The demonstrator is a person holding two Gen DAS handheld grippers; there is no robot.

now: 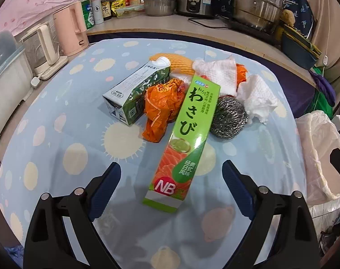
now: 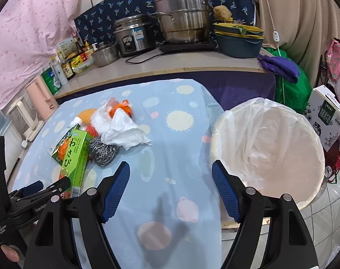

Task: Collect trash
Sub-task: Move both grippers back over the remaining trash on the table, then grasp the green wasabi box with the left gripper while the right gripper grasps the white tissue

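Observation:
A pile of trash lies on the light-blue patterned tablecloth [image 1: 64, 139]: a green wasabi box [image 1: 184, 139], a milk carton [image 1: 136, 92], crumpled orange plastic [image 1: 162, 107], a steel scourer [image 1: 229, 117], white paper towels [image 1: 217, 76] and a yellow sponge cloth [image 1: 176, 61]. My left gripper [image 1: 171, 174] is open, its jaws either side of the wasabi box's near end, above the table. My right gripper [image 2: 170, 174] is open and empty over the table's right edge. The bin [image 2: 268, 148], lined with a clear bag, stands right of the table. The pile also shows in the right wrist view [image 2: 102, 134].
A counter behind holds a rice cooker [image 2: 134, 37], steel pots [image 2: 181, 15], bottles [image 1: 102, 6] and a blue basin [image 2: 237, 42]. Kettles [image 1: 46, 47] stand at the table's left. A milk box [image 2: 327, 118] sits beyond the bin.

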